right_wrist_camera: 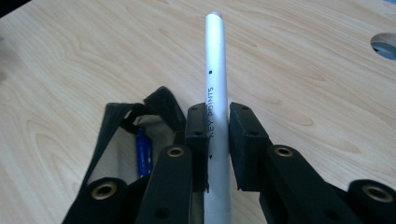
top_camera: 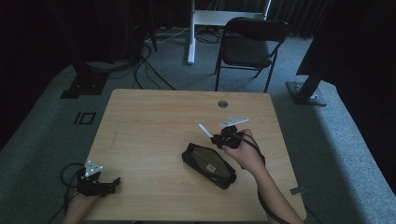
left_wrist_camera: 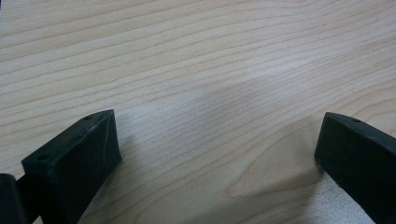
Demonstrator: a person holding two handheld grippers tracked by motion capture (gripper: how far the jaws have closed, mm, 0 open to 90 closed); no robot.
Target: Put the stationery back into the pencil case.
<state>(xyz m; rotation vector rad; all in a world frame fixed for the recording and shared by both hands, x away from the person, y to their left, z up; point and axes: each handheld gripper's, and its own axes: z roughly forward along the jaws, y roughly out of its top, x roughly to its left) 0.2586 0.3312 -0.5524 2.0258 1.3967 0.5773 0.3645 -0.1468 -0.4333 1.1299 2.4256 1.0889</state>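
A black pencil case [top_camera: 208, 164] lies open on the wooden table [top_camera: 154, 121], right of centre; in the right gripper view its open mouth [right_wrist_camera: 122, 140] shows a blue pen [right_wrist_camera: 143, 151] inside. Just above the case's far end, my right gripper [top_camera: 223, 135] is shut on a white marker [right_wrist_camera: 215, 70] printed "KEY POINTS"; the marker's tip [top_camera: 204, 129] sticks out to the upper left. My left gripper [top_camera: 114, 183] rests open at the table's near left corner, with bare wood [left_wrist_camera: 210, 116] between its jaws.
A cable hole [top_camera: 222, 103] sits near the table's far edge. A black folding chair [top_camera: 250, 44] and a white desk leg [top_camera: 191, 32] stand beyond the table, with cables on the grey carpet. Black stands flank both sides.
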